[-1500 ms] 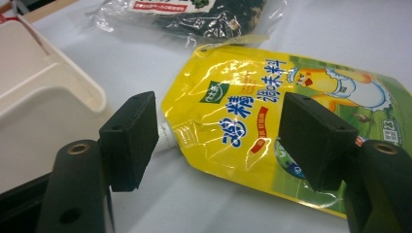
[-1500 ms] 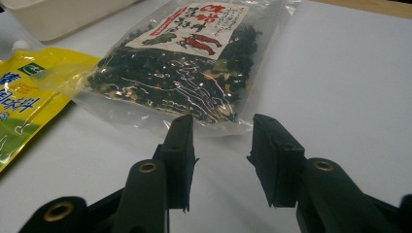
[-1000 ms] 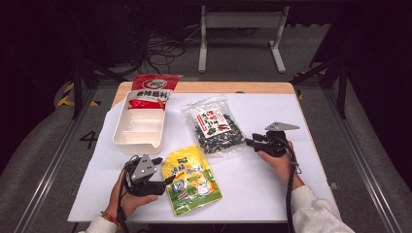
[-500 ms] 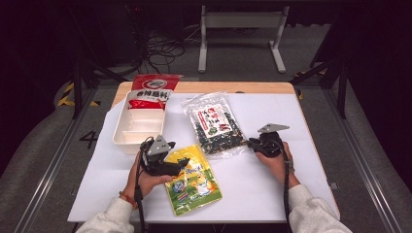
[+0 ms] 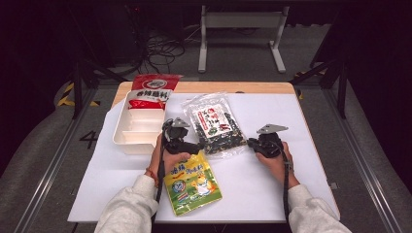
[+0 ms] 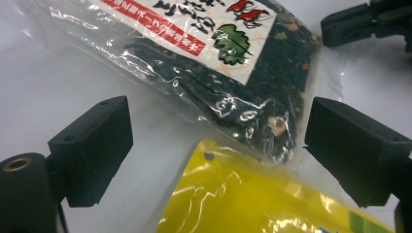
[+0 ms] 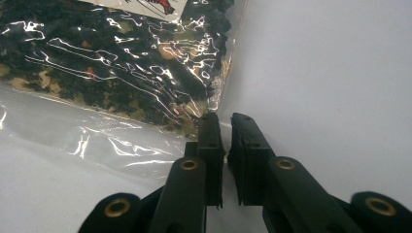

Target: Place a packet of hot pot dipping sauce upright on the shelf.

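Note:
A clear bag [image 5: 214, 124] of dark dried bits with a white and red label lies mid-table. My left gripper [image 5: 197, 144] points at its near left corner. Its jaws have just been opening and stand wide, with the bag's corner [image 6: 252, 116] and the top of a yellow snack pouch [image 6: 252, 204] between them, untouched. My right gripper [image 5: 250, 142] is at the bag's near right corner. Its jaws [image 7: 226, 121] have just been closing and are almost together, pinching the bag's clear edge [image 7: 145, 141]. The right gripper's jaws [image 6: 364, 19] also appear beyond the bag in the left gripper view.
The yellow pouch [image 5: 192, 182] lies in front of my left hand. A white divided tray [image 5: 124, 138] stands at the left, with a red packet [image 5: 153, 87] leaning on its far end. White sheet [image 5: 272, 194] covers the table; bare room is at the right.
My left hand has travelled from the front left, over the yellow pouch, up to the clear bag's corner, and its jaws have spread. The right gripper stayed put and its jaws narrowed.

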The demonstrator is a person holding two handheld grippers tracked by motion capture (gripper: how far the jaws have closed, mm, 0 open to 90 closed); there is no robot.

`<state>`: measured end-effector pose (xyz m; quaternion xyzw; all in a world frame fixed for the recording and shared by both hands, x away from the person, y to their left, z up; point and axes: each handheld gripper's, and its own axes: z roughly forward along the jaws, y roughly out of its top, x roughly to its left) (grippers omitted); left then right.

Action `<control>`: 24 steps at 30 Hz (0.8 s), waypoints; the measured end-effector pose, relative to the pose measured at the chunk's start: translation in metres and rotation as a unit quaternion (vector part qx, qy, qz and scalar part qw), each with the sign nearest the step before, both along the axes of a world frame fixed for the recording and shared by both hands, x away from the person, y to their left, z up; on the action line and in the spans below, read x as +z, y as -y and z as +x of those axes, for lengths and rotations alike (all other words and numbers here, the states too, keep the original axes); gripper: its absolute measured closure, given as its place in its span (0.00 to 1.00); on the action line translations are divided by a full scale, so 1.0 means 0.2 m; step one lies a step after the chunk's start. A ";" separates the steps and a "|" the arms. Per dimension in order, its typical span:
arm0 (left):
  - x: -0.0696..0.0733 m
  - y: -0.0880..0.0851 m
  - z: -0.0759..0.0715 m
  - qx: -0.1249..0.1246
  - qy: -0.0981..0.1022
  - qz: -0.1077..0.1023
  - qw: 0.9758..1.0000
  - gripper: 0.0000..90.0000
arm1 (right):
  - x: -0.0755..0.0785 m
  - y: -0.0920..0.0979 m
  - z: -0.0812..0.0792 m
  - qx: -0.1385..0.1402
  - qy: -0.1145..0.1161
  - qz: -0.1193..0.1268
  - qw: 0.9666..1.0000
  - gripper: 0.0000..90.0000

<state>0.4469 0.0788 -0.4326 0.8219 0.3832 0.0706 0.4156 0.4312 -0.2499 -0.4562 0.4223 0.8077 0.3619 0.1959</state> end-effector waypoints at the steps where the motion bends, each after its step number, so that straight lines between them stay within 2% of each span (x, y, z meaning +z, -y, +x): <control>1: -0.01 0.01 0.02 0.004 -0.001 0.000 1.000 0.12 | 0.00 0.00 0.00 -0.001 0.000 0.002 1.000 0.91; 4: -0.06 0.03 0.06 0.014 -0.017 0.013 1.000 0.12 | 0.00 0.00 0.00 0.000 0.003 -0.001 1.000 0.91; 6: -0.09 0.03 0.09 0.023 -0.037 0.003 0.999 0.11 | 0.00 0.00 0.00 0.000 0.003 0.000 1.000 0.91; 7: -0.09 0.02 0.09 0.026 -0.039 0.000 0.999 0.11 | 0.00 0.00 0.00 0.000 0.003 0.000 1.000 0.91; 8: -0.08 0.01 0.12 0.023 -0.055 -0.016 0.998 0.11 | 0.00 0.00 0.00 0.001 0.003 0.000 1.000 0.91; 9: -0.08 0.01 0.12 0.023 -0.055 -0.016 0.998 0.10 | 0.00 0.00 0.00 0.001 0.003 0.000 1.000 0.91; 10: -0.08 0.01 0.14 0.027 -0.067 -0.033 0.997 0.10 | 0.00 0.00 0.00 0.001 0.002 0.001 1.000 0.91; 11: -0.07 0.00 0.15 0.034 -0.061 -0.037 0.997 0.11 | 0.00 0.00 0.00 0.001 0.002 0.001 1.000 0.91; 12: -0.07 0.01 0.17 0.030 -0.064 -0.028 0.997 0.12 | 0.00 0.00 0.00 0.001 0.003 0.001 1.000 0.91; 13: -0.08 0.01 0.19 0.029 -0.085 -0.040 0.995 0.11 | 0.00 0.00 0.00 0.001 0.003 0.001 1.000 0.91; 14: -0.09 0.02 0.21 0.029 -0.096 -0.054 0.994 0.10 | 0.00 0.00 0.00 0.001 0.003 0.001 1.000 0.91; 16: -0.10 0.04 0.23 0.025 -0.096 -0.047 0.994 0.11 | 0.00 0.00 0.00 0.001 0.004 0.001 1.000 0.91; 18: -0.11 0.06 0.25 0.024 -0.113 -0.063 0.991 0.11 | 0.00 0.00 0.00 0.002 0.006 0.000 1.000 0.91; 21: -0.10 0.07 0.27 0.022 -0.103 -0.069 0.992 0.17 | 0.00 0.00 -0.01 0.004 0.006 -0.001 1.000 0.91; 23: -0.10 0.06 0.28 0.022 -0.093 -0.087 0.992 0.24 | 0.00 0.00 -0.01 0.004 0.007 -0.002 1.000 0.91; 24: -0.10 0.05 0.28 0.024 -0.086 -0.097 0.991 0.32 | 0.00 0.00 -0.01 0.005 0.007 -0.003 1.000 0.91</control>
